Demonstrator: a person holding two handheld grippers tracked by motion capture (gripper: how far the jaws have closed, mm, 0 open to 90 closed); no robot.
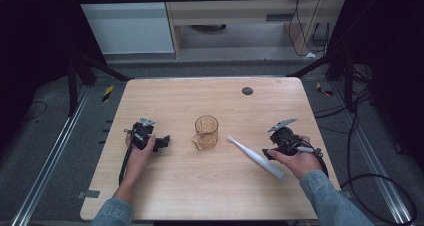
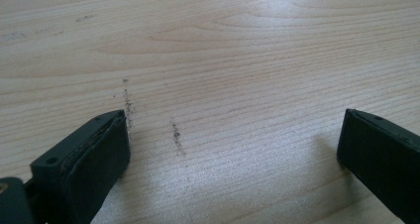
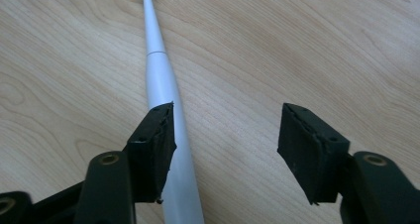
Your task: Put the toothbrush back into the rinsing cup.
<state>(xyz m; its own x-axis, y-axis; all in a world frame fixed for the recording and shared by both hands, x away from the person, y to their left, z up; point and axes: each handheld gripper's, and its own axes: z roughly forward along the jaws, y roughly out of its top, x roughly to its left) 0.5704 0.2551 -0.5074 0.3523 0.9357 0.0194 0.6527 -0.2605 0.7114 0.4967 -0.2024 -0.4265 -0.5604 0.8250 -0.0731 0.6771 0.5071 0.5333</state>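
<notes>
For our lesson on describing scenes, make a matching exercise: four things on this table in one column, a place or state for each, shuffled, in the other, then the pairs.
1. glass cup
2. toothbrush
3. left gripper
4. dark round spot

A. lying flat, white
B. open over bare wood
C. far edge of the table
D. upright, mid-table

Pairs: 1-D, 2-A, 3-B, 4-C
</notes>
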